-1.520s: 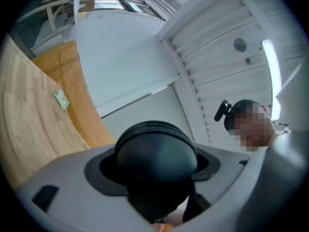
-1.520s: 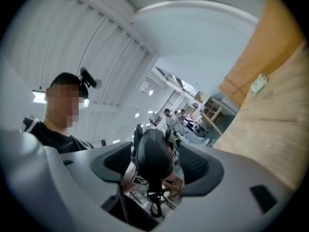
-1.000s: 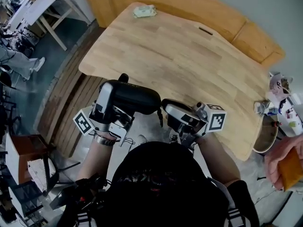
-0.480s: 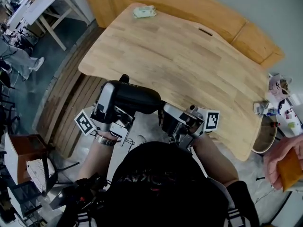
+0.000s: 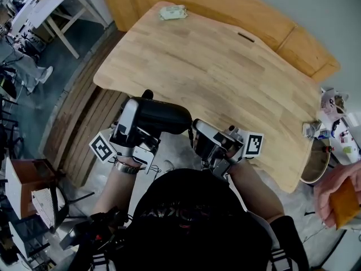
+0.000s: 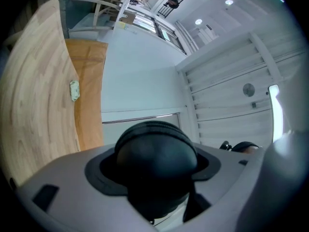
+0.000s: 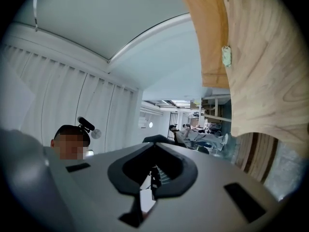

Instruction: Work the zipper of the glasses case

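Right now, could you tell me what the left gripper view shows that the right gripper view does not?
Only the left: the black glasses case clamped in the left gripper. Only the right: the right gripper, fingers just closed on what looks like the zipper pull. Both: the wooden table and a pale packet on it.

The right tool [image 5: 195, 136] has rolled and its jaws have just closed on the zipper pull [image 7: 155, 174]
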Tool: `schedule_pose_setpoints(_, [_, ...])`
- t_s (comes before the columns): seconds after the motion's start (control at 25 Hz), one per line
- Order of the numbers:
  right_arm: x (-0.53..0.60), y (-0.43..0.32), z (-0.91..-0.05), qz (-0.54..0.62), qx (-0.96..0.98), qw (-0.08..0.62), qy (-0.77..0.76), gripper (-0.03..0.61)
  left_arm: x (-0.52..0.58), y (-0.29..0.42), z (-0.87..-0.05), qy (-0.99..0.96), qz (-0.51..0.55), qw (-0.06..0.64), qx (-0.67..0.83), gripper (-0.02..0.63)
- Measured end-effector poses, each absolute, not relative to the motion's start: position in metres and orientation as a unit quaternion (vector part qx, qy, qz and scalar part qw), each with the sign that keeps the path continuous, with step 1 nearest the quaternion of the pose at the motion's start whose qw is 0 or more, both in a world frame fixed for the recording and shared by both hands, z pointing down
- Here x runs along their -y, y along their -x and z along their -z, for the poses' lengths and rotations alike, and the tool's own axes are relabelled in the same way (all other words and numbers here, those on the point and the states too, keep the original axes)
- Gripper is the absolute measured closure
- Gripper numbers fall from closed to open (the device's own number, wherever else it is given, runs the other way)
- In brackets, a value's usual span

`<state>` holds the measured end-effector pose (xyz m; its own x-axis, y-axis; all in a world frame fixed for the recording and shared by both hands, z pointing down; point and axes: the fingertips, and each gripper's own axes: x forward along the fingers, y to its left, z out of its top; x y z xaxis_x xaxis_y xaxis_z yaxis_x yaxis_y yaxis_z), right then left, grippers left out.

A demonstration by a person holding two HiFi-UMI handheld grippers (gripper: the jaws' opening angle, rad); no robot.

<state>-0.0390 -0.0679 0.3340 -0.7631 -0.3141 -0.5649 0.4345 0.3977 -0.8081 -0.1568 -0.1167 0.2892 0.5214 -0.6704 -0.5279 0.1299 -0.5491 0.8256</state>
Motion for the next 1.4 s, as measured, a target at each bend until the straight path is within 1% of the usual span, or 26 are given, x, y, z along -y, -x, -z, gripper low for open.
schedule_pose_setpoints(0.28, [0.068,0.035,-0.341,0.535,-0.781,0.321,-0.013,0.560,0.117,0.152,-0.290,-0.771,0.431,0.424,0.202,0.264])
schedule_pose_setpoints(1.0, [0.073,0.036,-0.348,0.547,-0.768,0.333,0.009,0.560,0.108,0.144,-0.291,-0.802,0.398,0.388,0.218,0.264])
schedule_pose_setpoints(1.08, [0.074,0.036,-0.350,0.538,-0.779,0.321,0.025,0.561,0.108,0.144,-0.291,-0.806,0.391,0.383,0.224,0.264])
schedule_pose_setpoints(1.24, [0.072,0.035,-0.359,0.503,-0.817,0.276,0.059,0.563,0.107,0.144,-0.291,-0.815,0.377,0.372,0.233,0.265])
schedule_pose_setpoints(1.4, [0.067,0.034,-0.362,0.463,-0.853,0.227,0.082,0.563,0.103,0.140,-0.290,-0.840,0.349,0.339,0.239,0.267])
